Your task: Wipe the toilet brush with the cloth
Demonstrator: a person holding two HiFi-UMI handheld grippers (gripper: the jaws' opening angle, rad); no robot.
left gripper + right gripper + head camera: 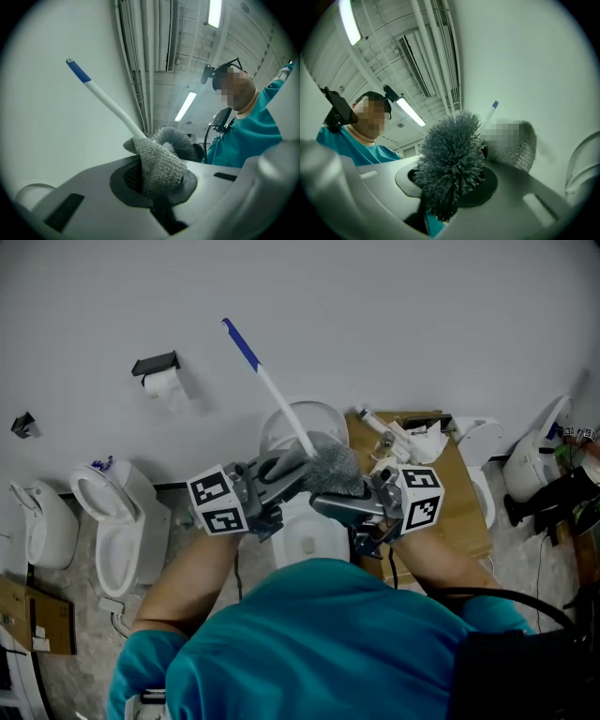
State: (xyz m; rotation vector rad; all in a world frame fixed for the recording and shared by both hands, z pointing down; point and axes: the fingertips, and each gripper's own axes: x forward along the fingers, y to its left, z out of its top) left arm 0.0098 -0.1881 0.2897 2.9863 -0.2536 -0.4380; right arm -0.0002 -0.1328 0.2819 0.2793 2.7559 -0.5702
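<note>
- The toilet brush (272,385) has a slim white handle with a blue tip, slanting up and to the left against the pale wall. It is held up in front of the person's teal shirt (309,634).
- Its bristle head (450,154) is a rounded, shaggy mass of stiff grey bristles.
- The right gripper (450,197) has its jaws partway closed and clamped on that bristle head, with bristles splaying out over the dark pads.
- The left gripper (157,197) has its jaws drawn together on a fold of the cloth (157,164) — grey, coarse and knitted, bunched into a soft lump.
- The cloth lies against the bristle head just where the handle joins it. In the head view it covers the head between the two grippers.
- Both grippers have smooth grey shells, each with a cube of black-and-white square markers.
- A toilet-paper roll (169,385) hangs on the wall under a black holder.
- Glossy white toilets (117,521) stand at the left — a flat brown cardboard sheet (455,493) lies at the right.
</note>
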